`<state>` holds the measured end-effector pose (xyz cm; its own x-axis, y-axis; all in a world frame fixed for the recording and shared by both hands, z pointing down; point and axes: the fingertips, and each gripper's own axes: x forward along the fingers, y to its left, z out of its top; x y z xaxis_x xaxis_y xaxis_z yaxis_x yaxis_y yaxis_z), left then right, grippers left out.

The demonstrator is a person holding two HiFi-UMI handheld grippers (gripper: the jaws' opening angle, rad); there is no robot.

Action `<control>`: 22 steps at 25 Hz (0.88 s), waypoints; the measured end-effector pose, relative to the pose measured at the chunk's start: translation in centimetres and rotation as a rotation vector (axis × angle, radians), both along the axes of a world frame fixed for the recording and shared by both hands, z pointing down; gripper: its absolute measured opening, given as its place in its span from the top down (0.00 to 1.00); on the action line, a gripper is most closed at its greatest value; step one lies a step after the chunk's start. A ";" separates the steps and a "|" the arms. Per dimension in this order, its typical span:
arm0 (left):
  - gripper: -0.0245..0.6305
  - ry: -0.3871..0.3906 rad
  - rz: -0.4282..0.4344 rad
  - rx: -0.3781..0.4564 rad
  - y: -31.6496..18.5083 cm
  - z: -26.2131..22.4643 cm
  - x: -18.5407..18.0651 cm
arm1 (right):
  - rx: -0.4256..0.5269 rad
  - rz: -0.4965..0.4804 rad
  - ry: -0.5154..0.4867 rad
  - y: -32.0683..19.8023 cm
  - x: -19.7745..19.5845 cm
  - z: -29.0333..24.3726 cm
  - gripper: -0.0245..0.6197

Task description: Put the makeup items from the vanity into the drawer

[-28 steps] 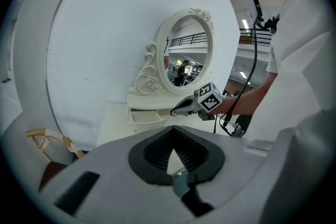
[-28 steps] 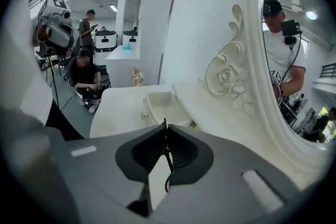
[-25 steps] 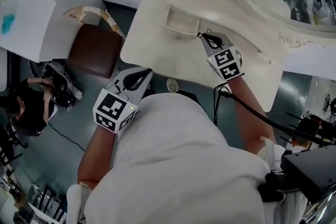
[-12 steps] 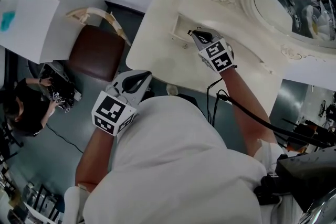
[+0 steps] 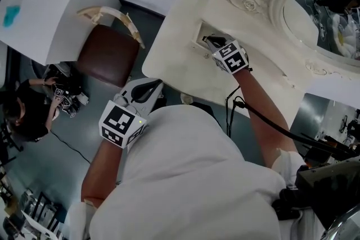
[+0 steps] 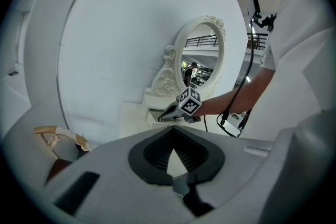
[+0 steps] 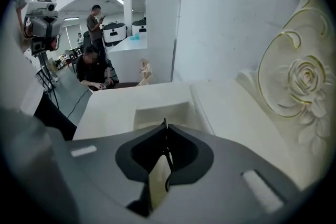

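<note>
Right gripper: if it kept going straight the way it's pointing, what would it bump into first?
Most likely the open drawer in the vanity. The right gripper, jaws together, points right at it, and nothing shows in between. I can't tell exactly how far off the drawer is.

drawer (image 7: 160, 113) in vanity (image 5: 180, 62), left of mirror (image 5: 326, 14) | chair (image 5: 107, 56) left of vanity | right gripper (image 5: 208, 40) apparently over drawer

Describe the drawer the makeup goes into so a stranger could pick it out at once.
Find the cream vanity with the oval mirror in its carved frame. Below the carved rose runs a raised shelf, and the drawer stands pulled out of its front. It is the only open box in that smooth cream surface, right before the right gripper.
</note>
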<state>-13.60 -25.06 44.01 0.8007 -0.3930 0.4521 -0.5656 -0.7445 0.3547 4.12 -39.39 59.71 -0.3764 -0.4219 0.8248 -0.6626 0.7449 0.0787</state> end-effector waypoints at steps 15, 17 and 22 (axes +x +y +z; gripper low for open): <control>0.96 0.026 -0.017 -0.019 -0.5 1.2 -1.1 | -0.119 -0.011 0.103 -0.4 -0.3 2.4 0.94; 0.96 0.026 -0.021 -0.022 -0.4 1.3 -1.2 | -0.139 -0.007 0.111 -0.5 -0.2 2.8 0.94; 0.96 0.025 -0.033 -0.031 0.0 1.5 -1.5 | -0.174 -0.003 0.122 -0.4 -0.2 3.0 0.93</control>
